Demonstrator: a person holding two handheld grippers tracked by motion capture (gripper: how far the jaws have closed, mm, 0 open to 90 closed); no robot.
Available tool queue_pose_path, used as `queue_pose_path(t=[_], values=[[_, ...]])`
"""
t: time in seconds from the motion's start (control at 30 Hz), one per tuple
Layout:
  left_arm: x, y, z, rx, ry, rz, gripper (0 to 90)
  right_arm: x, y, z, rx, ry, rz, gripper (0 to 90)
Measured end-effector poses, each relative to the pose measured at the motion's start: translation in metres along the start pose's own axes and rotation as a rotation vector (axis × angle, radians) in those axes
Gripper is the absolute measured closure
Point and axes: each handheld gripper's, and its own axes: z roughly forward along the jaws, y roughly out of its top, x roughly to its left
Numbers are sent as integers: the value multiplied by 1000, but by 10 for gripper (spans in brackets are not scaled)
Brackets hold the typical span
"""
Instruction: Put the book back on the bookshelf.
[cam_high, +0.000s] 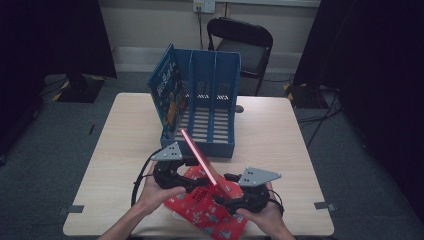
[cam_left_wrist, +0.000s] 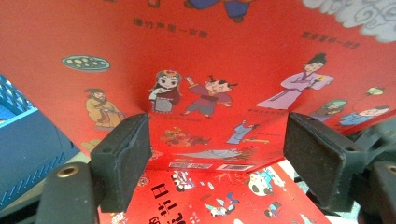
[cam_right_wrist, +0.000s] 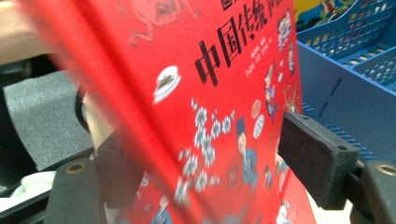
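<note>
Red-covered book stands tilted on edge near the blue file rack, ready for slotting, between the wide-open left gripper and right gripper, neither gripping.

The high view looked forward and down from the person's side, taking in the whole pale wooden counter with the blue plastic three-slot file rack beyond. Both gripper views sat very close to the red illustrated picture book, and shared it and that rack's blue wall.
</note>
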Motion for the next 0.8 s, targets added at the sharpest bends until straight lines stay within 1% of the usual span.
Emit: queue_pose_path(t=[0.1, 0.17, 0.23, 0.33, 0.4, 0.43, 0.47, 0.57, 0.6, 0.63, 0.7, 0.77, 0.8], values=[[0, 1, -1, -21, -8, -22, 244, 1, 1, 10, 22, -23, -6, 281], [-1, 3, -1, -33, 0, -23, 252, 2, 2, 14, 20, -25, -3, 303], [-1, 4, -1, -30, 9, -21, 253, 4, 3, 17, 26, -57, -8, 308], [-1, 4, 0, -35, 13, -30, 253, 7, 3, 17, 18, -106, -24, 373], [-1, 5, 1, -37, 16, -32, 253, 8, 3, 16, 17, -113, -22, 389], [-2, 5, 2, -38, 21, -27, 253, 8, 3, 15, 16, -126, -23, 412], [-2, 6, 2, -35, 25, -28, 249, 9, 2, 13, 11, -153, -29, 472], [0, 6, 2, -38, 22, -31, 252, 6, 2, 9, -2, -202, -14, 598], [0, 6, 1, -35, 19, -30, 265, 2, 2, 5, -12, -228, 5, 665], [0, 5, 1, -36, 21, -30, 265, 2, 2, 5, -12, -228, 5, 665], [1, 5, 1, -40, 25, -30, 265, -4, 0, 2, -29, -253, 28, 713], [3, 5, -1, -38, 43, -26, 265, -8, -1, 0, -38, -248, 38, 729], [4, 5, -1, -37, 46, -26, 265, -8, -2, 0, -45, -267, 23, 742]])
